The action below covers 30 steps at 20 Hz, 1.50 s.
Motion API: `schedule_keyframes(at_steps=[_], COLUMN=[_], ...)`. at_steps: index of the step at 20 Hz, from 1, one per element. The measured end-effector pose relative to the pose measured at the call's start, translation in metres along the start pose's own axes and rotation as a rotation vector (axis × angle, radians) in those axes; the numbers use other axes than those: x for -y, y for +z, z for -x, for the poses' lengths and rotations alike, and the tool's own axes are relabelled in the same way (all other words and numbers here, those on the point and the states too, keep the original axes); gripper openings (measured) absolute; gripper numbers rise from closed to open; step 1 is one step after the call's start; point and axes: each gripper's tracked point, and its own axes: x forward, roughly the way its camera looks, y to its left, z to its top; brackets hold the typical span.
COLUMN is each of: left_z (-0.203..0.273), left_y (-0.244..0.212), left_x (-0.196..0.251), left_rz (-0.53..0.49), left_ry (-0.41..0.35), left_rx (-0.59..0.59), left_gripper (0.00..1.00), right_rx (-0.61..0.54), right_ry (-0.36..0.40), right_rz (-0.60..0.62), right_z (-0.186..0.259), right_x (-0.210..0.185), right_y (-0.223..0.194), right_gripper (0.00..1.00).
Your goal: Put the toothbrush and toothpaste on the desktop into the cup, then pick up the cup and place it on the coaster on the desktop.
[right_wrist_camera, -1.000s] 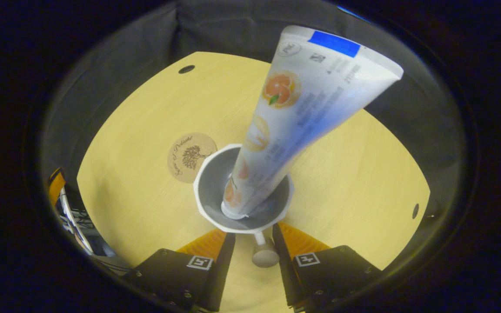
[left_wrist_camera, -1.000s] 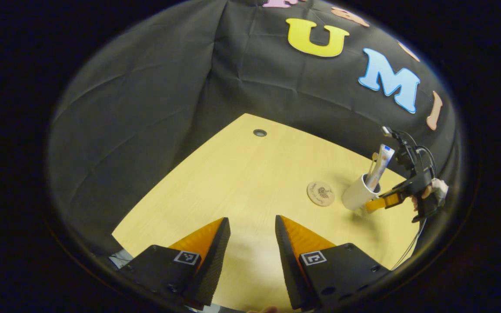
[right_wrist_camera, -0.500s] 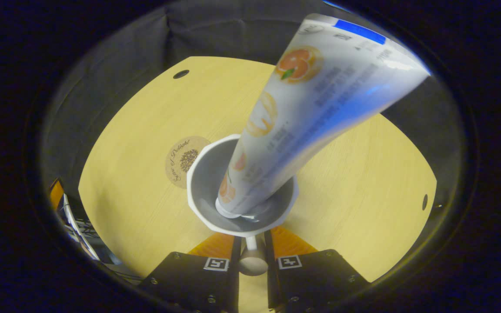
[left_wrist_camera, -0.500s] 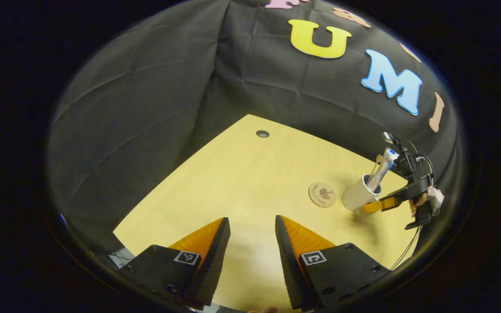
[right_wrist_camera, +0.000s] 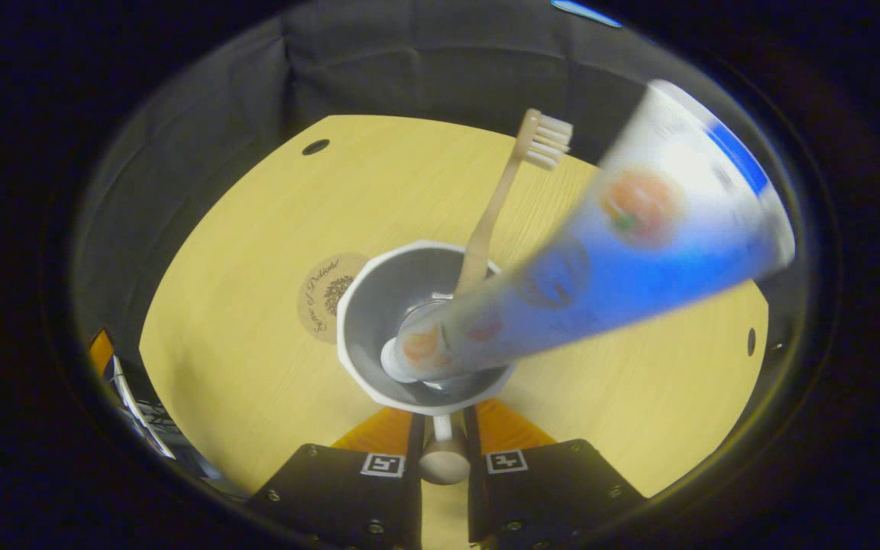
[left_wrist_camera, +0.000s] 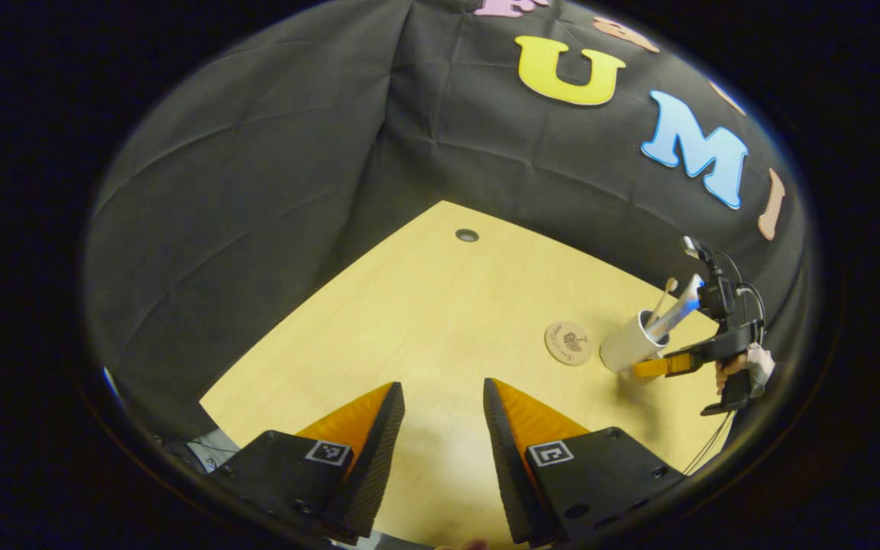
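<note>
In the right gripper view I am looking down into the white cup [right_wrist_camera: 426, 336], which is standing on the yellow desk [right_wrist_camera: 257, 252]. My right gripper [right_wrist_camera: 440, 451] is sitting low against the near side of the cup, and its fingers [right_wrist_camera: 379, 431] are drawn in narrow on either side of the cup's small knob-ended handle [right_wrist_camera: 440, 458], clamping it between them. The toothpaste [right_wrist_camera: 600, 260] is resting cap-down in the cup, its blurred tube leaning out over the rim towards the desk's right edge. The toothbrush [right_wrist_camera: 501, 198] is standing in the cup too, its bristle head pointing up towards the far edge of the desk. The round coaster [right_wrist_camera: 325, 294] is lying just beside the cup, on the side towards the desk's left edge; I cannot tell whether the cup's base is touching it.

In the left gripper view my left gripper [left_wrist_camera: 444, 428] is hovering over the near part of the desk [left_wrist_camera: 425, 305], its fingers [left_wrist_camera: 367, 424] spread wide and holding nothing. Far off by the desk's right edge I am seeing the cup [left_wrist_camera: 629, 345] with the toothpaste [left_wrist_camera: 681, 305] and toothbrush [left_wrist_camera: 665, 294] sticking out, the coaster [left_wrist_camera: 568, 343] close beside it, and the right gripper [left_wrist_camera: 658, 367] at the cup with a hand [left_wrist_camera: 742, 367] behind it.
</note>
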Motion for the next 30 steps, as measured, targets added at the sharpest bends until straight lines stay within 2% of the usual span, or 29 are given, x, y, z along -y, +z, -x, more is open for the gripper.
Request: schedule_keyframes(at_steps=[7, 11, 12, 13, 20, 26, 30], left_z=[0.010, 0.015, 0.017, 0.019, 0.042, 0.040, 0.042], left_y=[-0.004, -0.010, -0.010, -0.011, -0.013, -0.013, -0.010], left_x=[-0.016, -0.029, -0.031, -0.033, -0.042, -0.041, -0.042], left_rz=[0.010, 0.029, 0.036, 0.043, 0.073, 0.048, 0.052], left_ry=[0.021, 0.034, 0.035, 0.037, 0.045, 0.038, 0.043], left_rx=[0.004, 0.008, 0.010, 0.011, 0.013, 0.014, 0.010], left_gripper=[0.70, 0.70, 0.70, 0.70, 0.70, 0.71, 0.70], right_rx=[0.013, 0.034, 0.039, 0.041, 0.037, 0.011, -0.004], right_ry=[-0.016, 0.016, 0.013, 0.013, 0.037, 0.039, -0.009], right_rz=[-0.014, -0.008, 0.005, 0.020, 0.073, 0.111, 0.144], right_z=[0.003, 0.012, 0.011, 0.012, 0.028, 0.024, 0.024], right_x=[-0.004, -0.025, -0.028, -0.031, -0.057, -0.054, -0.050], right_y=[0.007, 0.018, 0.021, 0.024, 0.053, 0.050, 0.049], right_gripper=[0.24, 0.24, 0.19, 0.24, 0.23, 0.23, 0.23])
